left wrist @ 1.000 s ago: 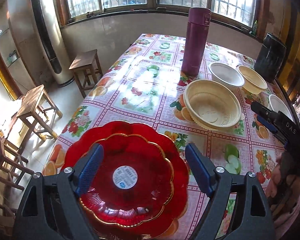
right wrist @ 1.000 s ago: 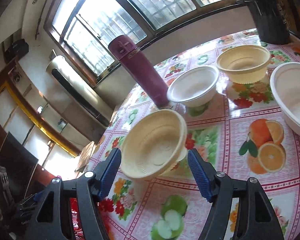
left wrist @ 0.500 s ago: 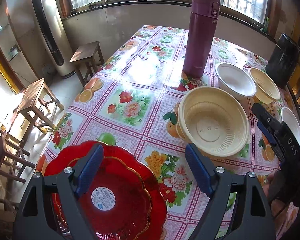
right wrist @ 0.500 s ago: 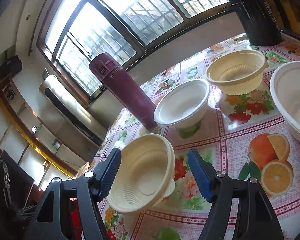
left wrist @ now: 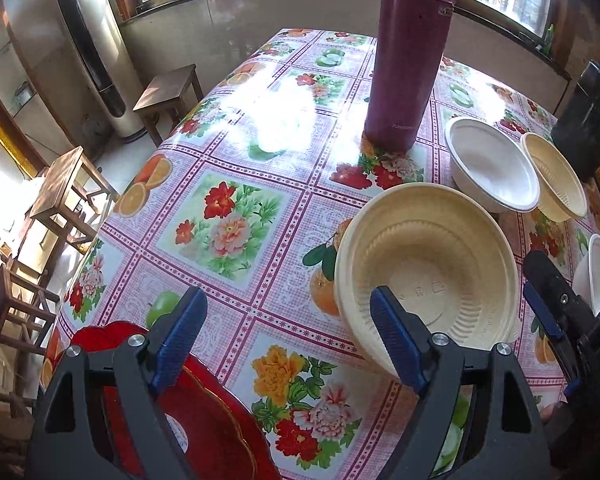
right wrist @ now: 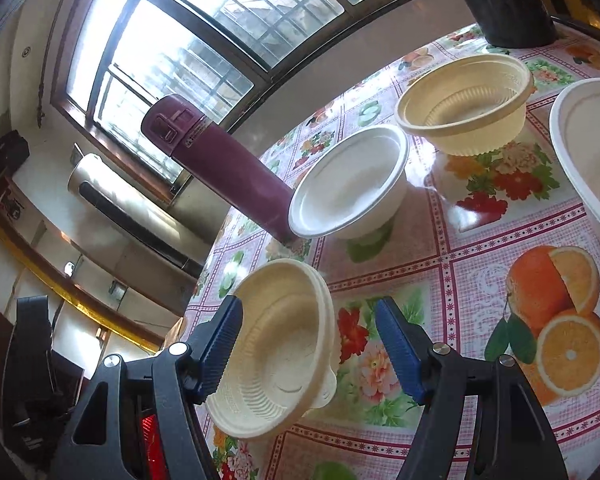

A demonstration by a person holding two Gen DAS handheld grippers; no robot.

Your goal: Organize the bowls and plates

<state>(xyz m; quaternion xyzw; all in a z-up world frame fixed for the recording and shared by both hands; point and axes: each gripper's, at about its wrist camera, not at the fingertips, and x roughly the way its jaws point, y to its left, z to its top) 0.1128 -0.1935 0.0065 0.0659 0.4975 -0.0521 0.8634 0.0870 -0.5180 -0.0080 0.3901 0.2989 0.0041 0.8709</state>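
Cream bowl stack [right wrist: 280, 344] — between the right gripper [right wrist: 308, 346] jaws, wide apart, gripping nothing | left gripper [left wrist: 288, 336] gaping, empty — red plate [left wrist: 204, 420] under its left finger

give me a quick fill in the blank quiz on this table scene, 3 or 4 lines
1. The tall flask standing on the tablecloth is ____ in colour.
2. The plate under the left gripper is ____.
3. The nearest cream bowl lies between the open fingers of the ____ gripper.
4. Between the flask and the far cream bowl sits a ____ bowl.

Missing words: purple; red; right; white
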